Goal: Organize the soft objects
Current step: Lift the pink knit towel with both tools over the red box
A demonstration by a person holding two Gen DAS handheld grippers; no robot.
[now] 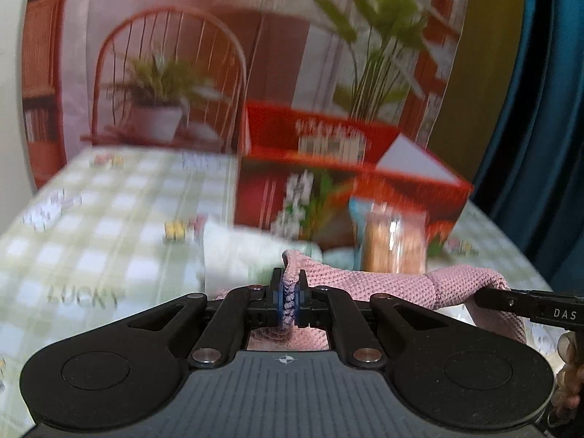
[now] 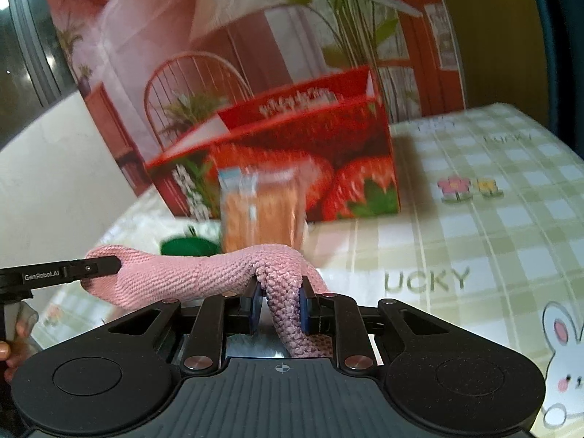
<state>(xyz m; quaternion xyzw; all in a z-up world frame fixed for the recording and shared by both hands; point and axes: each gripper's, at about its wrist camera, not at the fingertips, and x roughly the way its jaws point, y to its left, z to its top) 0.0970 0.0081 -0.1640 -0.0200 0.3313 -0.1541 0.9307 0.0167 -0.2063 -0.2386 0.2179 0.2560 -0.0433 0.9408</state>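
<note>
The left hand-held gripper (image 1: 288, 297) is squeezed tight on one edge of a pink knitted cloth (image 1: 383, 284), and the right hand-held gripper (image 2: 281, 304) pinches a bunched part of the same cloth, so it hangs stretched between them above the table (image 2: 474, 219). Behind the cloth stand a jar (image 2: 261, 215) with brown stuff inside and an open red strawberry box (image 2: 328, 168). Something green (image 2: 188, 246) sits by the jar, too blurry to tell what.
</note>
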